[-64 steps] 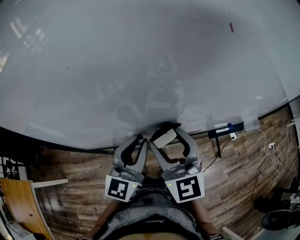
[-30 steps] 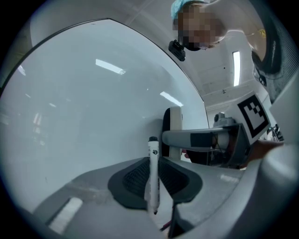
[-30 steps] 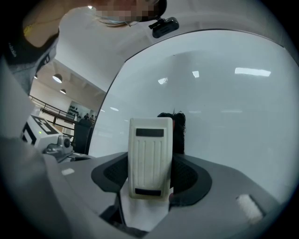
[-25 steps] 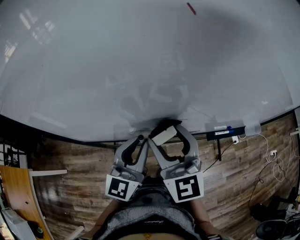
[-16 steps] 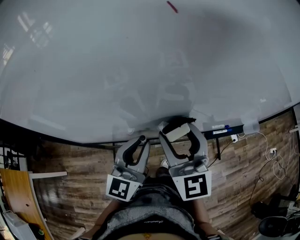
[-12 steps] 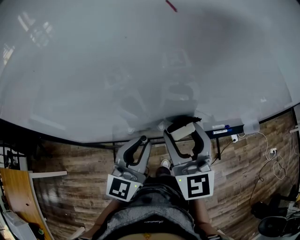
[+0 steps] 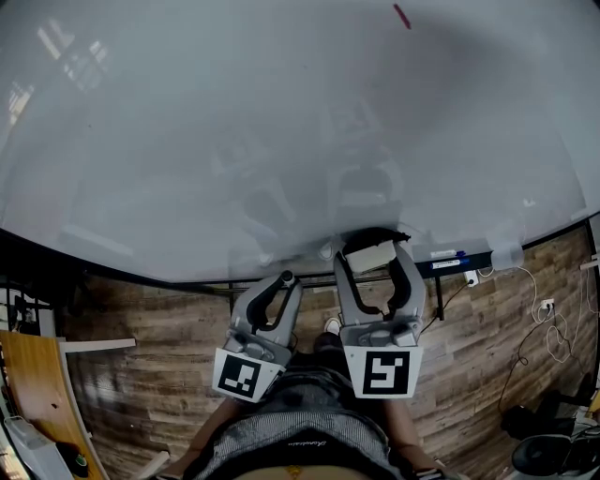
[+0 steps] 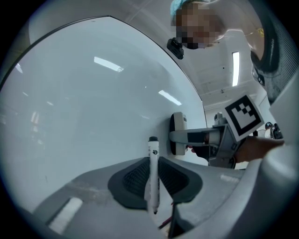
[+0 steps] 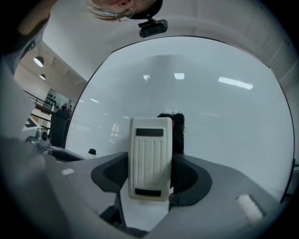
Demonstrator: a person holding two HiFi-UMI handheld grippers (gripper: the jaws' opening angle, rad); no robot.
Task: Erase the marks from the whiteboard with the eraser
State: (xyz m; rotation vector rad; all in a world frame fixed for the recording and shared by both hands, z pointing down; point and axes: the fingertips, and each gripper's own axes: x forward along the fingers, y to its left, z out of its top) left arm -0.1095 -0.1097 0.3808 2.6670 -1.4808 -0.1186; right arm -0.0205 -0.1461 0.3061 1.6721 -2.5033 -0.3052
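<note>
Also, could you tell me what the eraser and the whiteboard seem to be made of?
Eraser: cream body looks like matte moulded plastic, given its ribbed grooves; the dark fuzzy pad is probably felt. Whiteboard: smooth and glossy, mirroring ceiling lights; glass or coated steel, I cannot tell.

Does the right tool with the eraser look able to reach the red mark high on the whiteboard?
Probably yes: the right tool grips the eraser low on the whiteboard, and only bare board lies between it and the red mark, though that sits far up.
</note>
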